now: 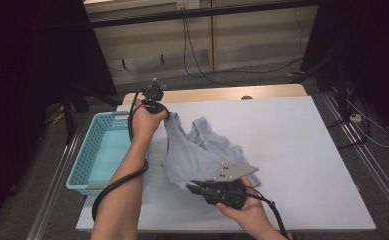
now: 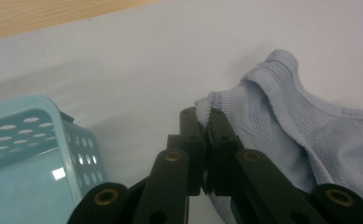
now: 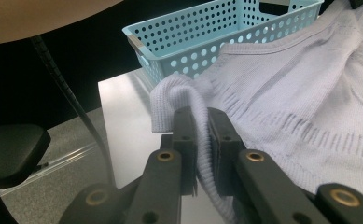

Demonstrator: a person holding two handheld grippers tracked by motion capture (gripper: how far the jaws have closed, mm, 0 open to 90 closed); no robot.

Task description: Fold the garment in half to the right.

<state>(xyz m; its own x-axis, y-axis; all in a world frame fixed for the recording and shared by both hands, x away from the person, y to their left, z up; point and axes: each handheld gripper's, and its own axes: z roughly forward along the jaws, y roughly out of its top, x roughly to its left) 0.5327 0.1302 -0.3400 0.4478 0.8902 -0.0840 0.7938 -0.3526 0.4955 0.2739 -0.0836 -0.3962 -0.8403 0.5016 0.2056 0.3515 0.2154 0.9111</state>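
1. The grey-blue top (image 1: 202, 150) is strung between my two grippers, long axis running from the left hand-held gripper (image 1: 168, 114) at the far end to the right hand-held gripper (image 1: 190, 186) at the near end.
2. The basket (image 1: 89, 150) sits just left of the left one, so that hand's closer.
3. Both are pressed together on fabric: left pinches a strap edge, right pinches the ribbed hem.
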